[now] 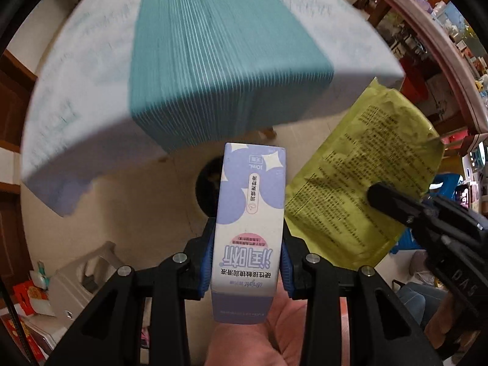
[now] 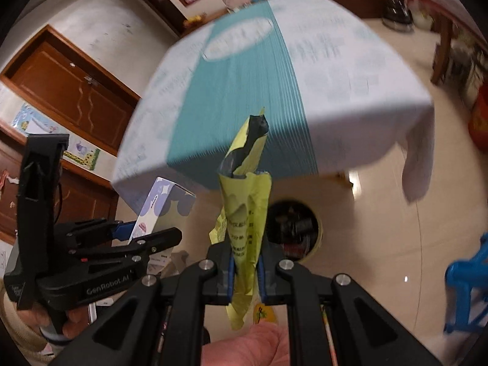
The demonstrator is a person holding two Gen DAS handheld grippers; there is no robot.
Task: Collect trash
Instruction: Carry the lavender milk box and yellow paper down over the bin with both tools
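Observation:
My left gripper (image 1: 247,262) is shut on a small purple and white carton (image 1: 248,213) printed with Chinese text, held upright between the blue pads. The right gripper (image 2: 246,270) is shut on a crumpled yellow-green wrapper (image 2: 245,213) that sticks up past the fingertips. In the left wrist view the same wrapper (image 1: 363,180) hangs to the right of the carton, pinched by the right gripper (image 1: 393,202). In the right wrist view the left gripper (image 2: 128,238) and its carton (image 2: 158,207) are at the left. A round waste bin (image 2: 297,228) with dark contents stands on the floor below both; the carton partly hides that bin (image 1: 207,189).
A table under a white and teal cloth (image 1: 198,61) overhangs beyond the bin. A grey plastic stool (image 1: 88,271) sits at the lower left, and a blue plastic chair (image 2: 466,286) at the right. Brown wooden cabinets (image 2: 70,85) line the wall. Tiled floor surrounds the bin.

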